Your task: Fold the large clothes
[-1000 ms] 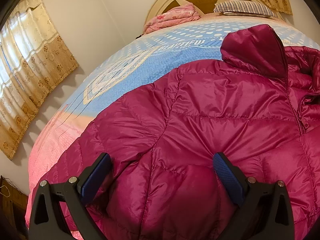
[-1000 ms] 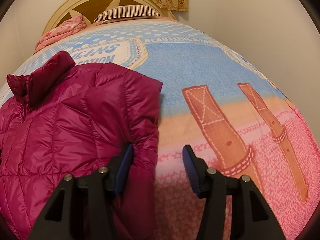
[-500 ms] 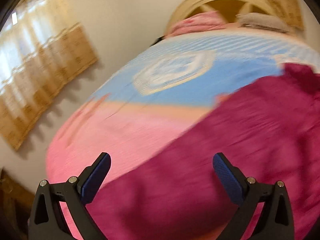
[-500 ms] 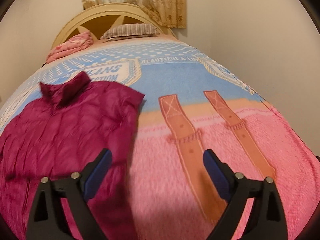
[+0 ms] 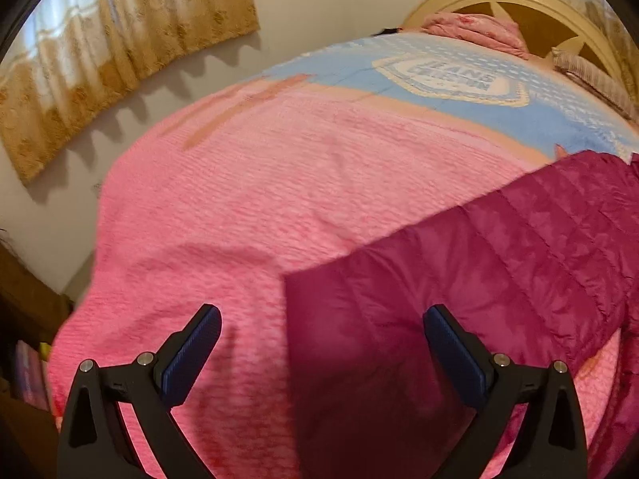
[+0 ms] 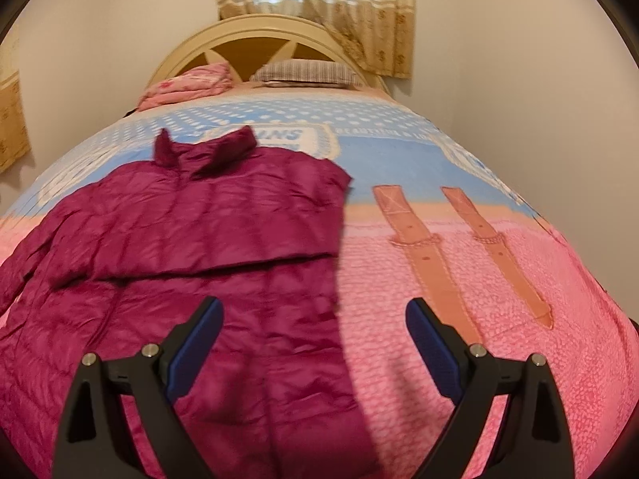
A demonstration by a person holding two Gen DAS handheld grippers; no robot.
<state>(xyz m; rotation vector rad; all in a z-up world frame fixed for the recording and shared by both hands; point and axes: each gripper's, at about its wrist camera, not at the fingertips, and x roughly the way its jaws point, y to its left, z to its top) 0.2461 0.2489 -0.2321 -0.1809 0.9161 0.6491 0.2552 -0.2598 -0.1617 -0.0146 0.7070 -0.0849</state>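
Right sleeve folded in, both of your hand-held grippers free

Your right hand-held gripper has let go of the sleeve edge it was pinching a second ago; its jaws now stand spread and empty above the magenta down jacket, which lies flat on the bed with its right sleeve laid across the chest. Your left hand-held gripper has swung off the jacket's body and out over the left sleeve, which stretches across the pink blanket, jaws wide, gripping nothing. One side looks done; the left sleeve is likely your next fold, so take it near the cuff.
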